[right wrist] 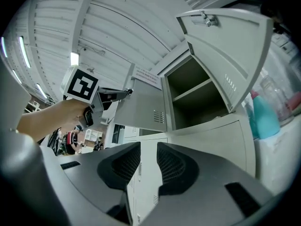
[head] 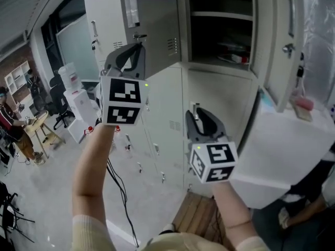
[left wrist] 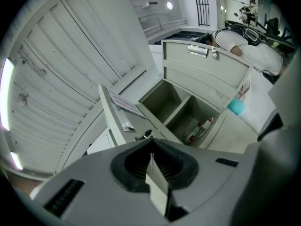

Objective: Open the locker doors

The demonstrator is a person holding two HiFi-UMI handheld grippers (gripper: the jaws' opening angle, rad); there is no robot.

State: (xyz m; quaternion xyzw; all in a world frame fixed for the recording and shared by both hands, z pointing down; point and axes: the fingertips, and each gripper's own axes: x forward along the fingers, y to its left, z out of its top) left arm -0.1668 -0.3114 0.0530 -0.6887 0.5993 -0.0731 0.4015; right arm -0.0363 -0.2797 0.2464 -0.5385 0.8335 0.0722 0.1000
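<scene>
Grey sheet-steel door [head: 154,30], upper centre of the frame, stands partly open; my left gripper [head: 132,50] is clenched on its thin free edge; my right gripper [head: 199,116] hangs released, with nothing between the jaws; I judge the door light, stiff and a little slippery, so a firm hold at the edge suits best.

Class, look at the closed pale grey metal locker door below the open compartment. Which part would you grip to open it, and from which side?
Grip the small metal handle near the left edge of the closed pale grey metal locker door, coming straight from the front. The open grey door above hangs from its right side, so this one probably swings likewise.
</scene>
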